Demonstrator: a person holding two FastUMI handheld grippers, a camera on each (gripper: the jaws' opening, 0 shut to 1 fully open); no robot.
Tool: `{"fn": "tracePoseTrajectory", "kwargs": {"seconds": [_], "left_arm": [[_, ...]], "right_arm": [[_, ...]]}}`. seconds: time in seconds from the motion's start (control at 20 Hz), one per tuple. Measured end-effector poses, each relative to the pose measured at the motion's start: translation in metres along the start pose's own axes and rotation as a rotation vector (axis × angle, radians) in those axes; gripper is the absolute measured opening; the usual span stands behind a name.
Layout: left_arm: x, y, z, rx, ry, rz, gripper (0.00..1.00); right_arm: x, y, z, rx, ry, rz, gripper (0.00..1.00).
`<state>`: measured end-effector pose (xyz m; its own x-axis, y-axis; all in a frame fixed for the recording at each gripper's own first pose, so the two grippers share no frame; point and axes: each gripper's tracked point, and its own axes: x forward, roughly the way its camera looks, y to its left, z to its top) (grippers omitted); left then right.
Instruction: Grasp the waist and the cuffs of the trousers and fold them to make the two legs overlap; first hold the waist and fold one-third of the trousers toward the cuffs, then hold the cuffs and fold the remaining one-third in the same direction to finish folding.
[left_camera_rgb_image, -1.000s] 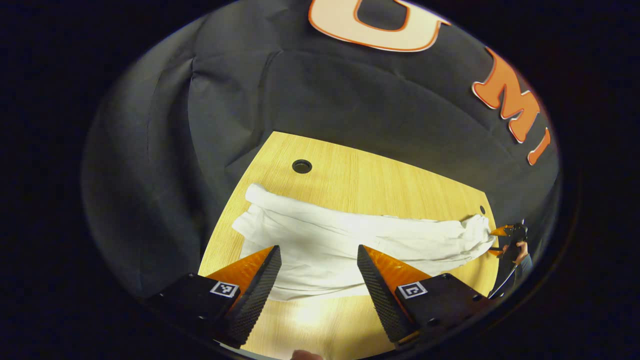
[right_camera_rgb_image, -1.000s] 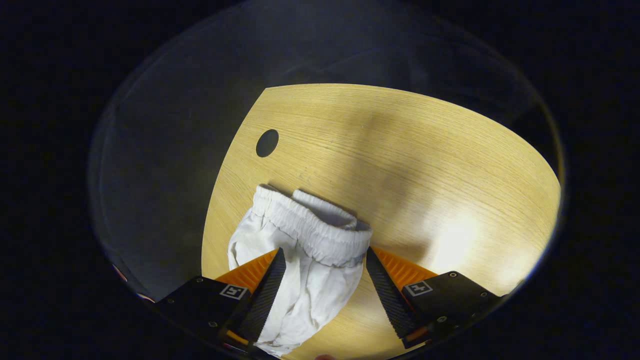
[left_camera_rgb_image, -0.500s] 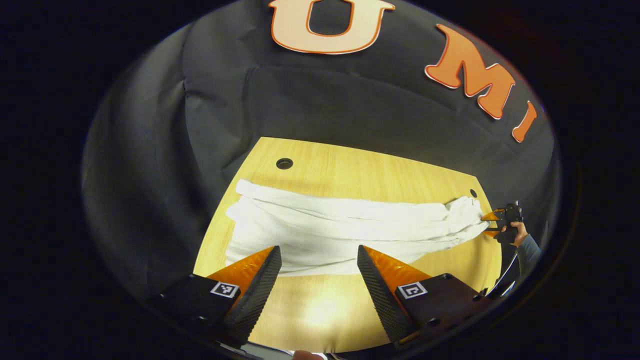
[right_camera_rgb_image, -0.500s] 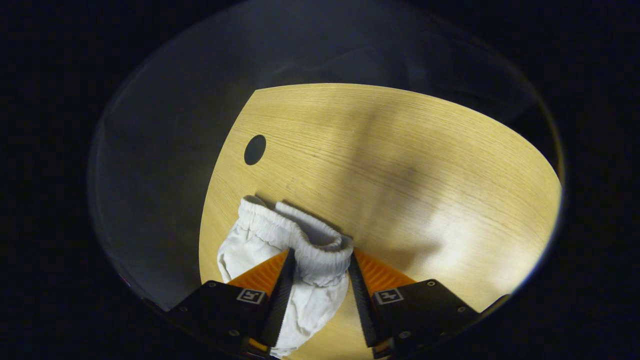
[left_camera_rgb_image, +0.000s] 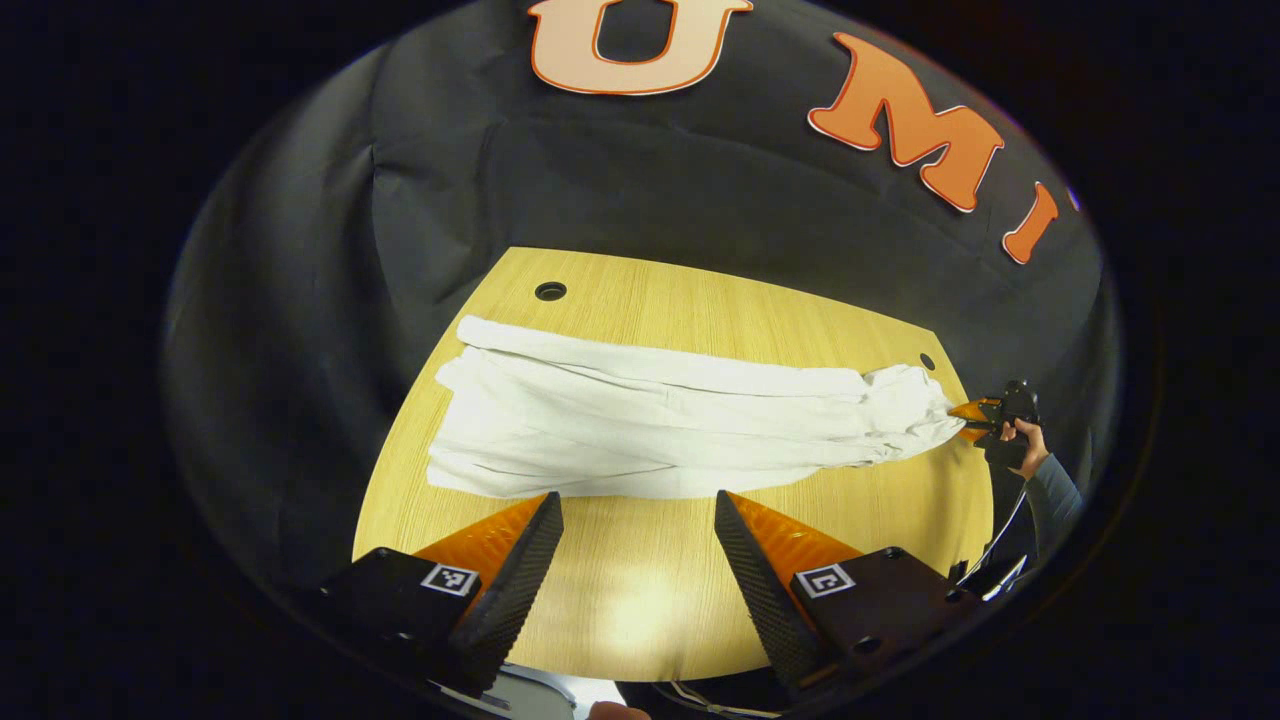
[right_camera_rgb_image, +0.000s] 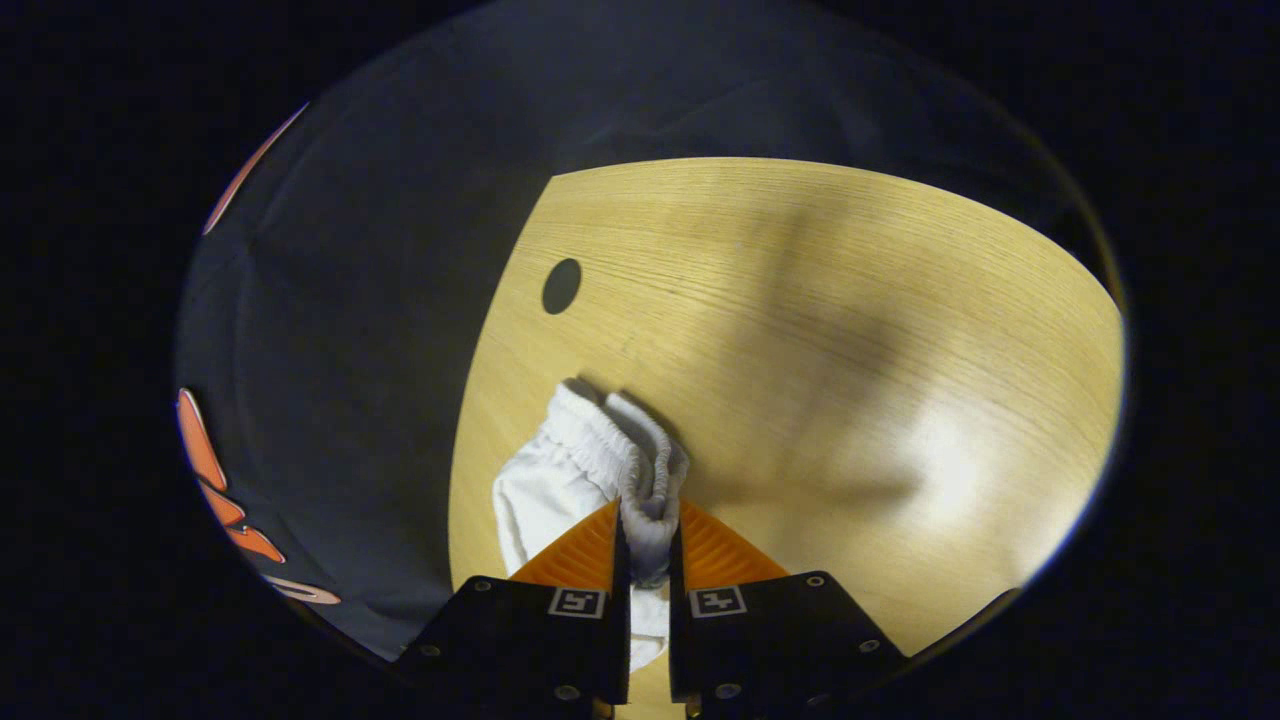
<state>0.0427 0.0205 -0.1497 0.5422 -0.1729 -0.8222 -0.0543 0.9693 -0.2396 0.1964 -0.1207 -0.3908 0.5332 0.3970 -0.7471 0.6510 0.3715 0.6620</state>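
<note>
White trousers (left_camera_rgb_image: 650, 420) lie stretched across the wooden table (left_camera_rgb_image: 640, 600) in the left gripper view, cuffs at the left, waist at the right. My left gripper (left_camera_rgb_image: 635, 535) hangs open above bare wood, just short of the near edge of the trouser legs, with nothing between its fingers. In the right gripper view my right gripper (right_camera_rgb_image: 645, 545) is shut on the gathered elastic waistband (right_camera_rgb_image: 640, 470). The same right gripper (left_camera_rgb_image: 975, 412), held by a hand, is also seen far right in the left gripper view, at the waist end.
A round hole (left_camera_rgb_image: 550, 291) sits in the table near the cuffs, and another hole (right_camera_rgb_image: 561, 285) lies beyond the waistband. Bare wood (right_camera_rgb_image: 850, 350) spreads past the waist. Black cloth walls the booth behind the table.
My right gripper closed from open onto the waistband, bunching it. My left gripper drew back from over the legs, so the trousers now lie farther ahead of it.
</note>
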Motion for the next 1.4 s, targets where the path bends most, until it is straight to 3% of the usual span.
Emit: {"fn": "tracePoseTrajectory", "kwargs": {"seconds": [0.25,0.75,1.05,1.4], "left_arm": [[0.015,0.014,0.004,-0.001,0.013,-0.079,1.0],[0.048,0.078,0.0,0.003,0.051,-0.153,1.0],[0.065,0.124,-0.008,-0.038,0.072,-0.162,1.0],[0.078,0.157,-0.015,-0.102,0.082,-0.17,1.0]], "right_arm": [[-0.021,0.009,0.001,-0.06,-0.089,0.119,0.16],[-0.023,0.006,0.011,-0.1,-0.179,0.261,0.16],[-0.024,0.006,0.013,-0.158,-0.18,0.315,0.16],[-0.022,0.008,0.013,-0.262,-0.112,0.312,0.16]]}}
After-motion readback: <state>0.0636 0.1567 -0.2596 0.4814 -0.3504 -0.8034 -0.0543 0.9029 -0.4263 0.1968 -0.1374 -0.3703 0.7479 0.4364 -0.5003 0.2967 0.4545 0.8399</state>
